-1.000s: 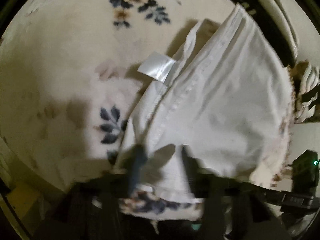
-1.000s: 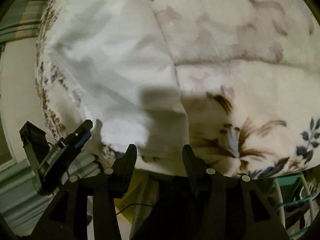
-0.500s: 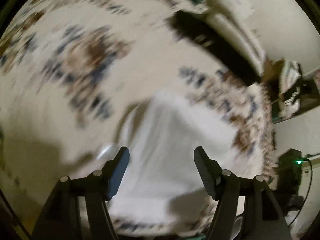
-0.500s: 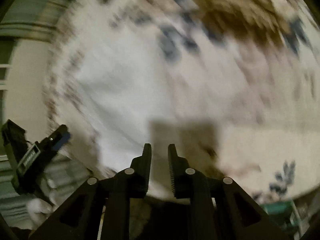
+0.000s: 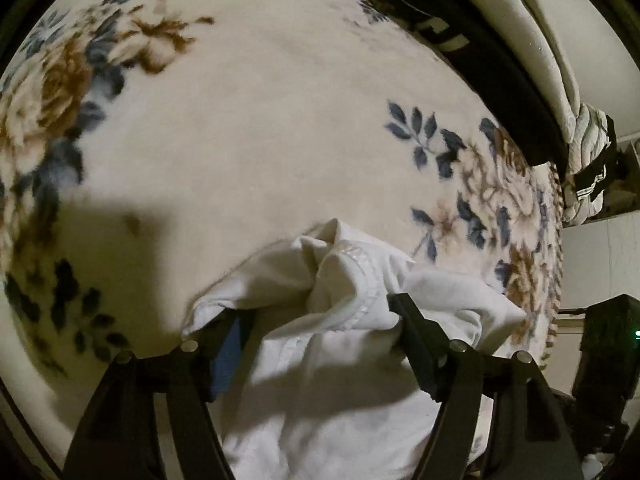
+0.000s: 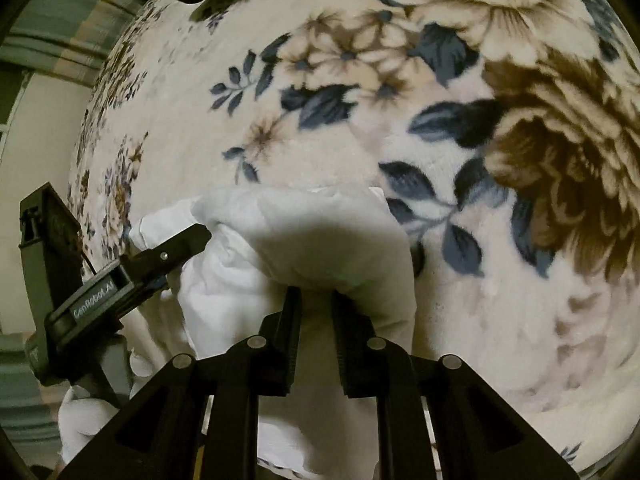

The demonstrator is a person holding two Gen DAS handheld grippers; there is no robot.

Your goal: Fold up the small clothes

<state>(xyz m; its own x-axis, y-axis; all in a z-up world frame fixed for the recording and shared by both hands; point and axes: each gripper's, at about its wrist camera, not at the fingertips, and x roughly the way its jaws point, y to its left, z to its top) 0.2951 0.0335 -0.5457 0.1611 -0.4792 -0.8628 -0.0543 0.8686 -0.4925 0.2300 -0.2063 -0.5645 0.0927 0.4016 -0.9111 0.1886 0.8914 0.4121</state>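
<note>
A small white garment (image 5: 352,288) lies bunched on a cream floral blanket (image 5: 248,152). My left gripper (image 5: 320,320) straddles its stitched hem. Its jaws are opening, and the cloth sits loose between the fingers and drapes over the left one. In the right wrist view the same garment (image 6: 304,240) folds over itself. My right gripper (image 6: 316,300) is closing, with a fold of the white cloth pinched between its narrow jaws. One of the left gripper's fingers (image 6: 188,242) rests on the garment's left side.
A dark strip of fabric (image 5: 500,80) and cream rolled bedding (image 5: 520,24) run along the blanket's far right edge. A striped cloth pile (image 5: 588,160) sits beyond it. The blanket's edge (image 6: 92,152) drops off at the left in the right wrist view.
The left gripper, shut on the flat garment's edge, has let go and spread wide. The right gripper, open before, has closed on the cloth. Both moved across the blanket, and the garment is now bunched.
</note>
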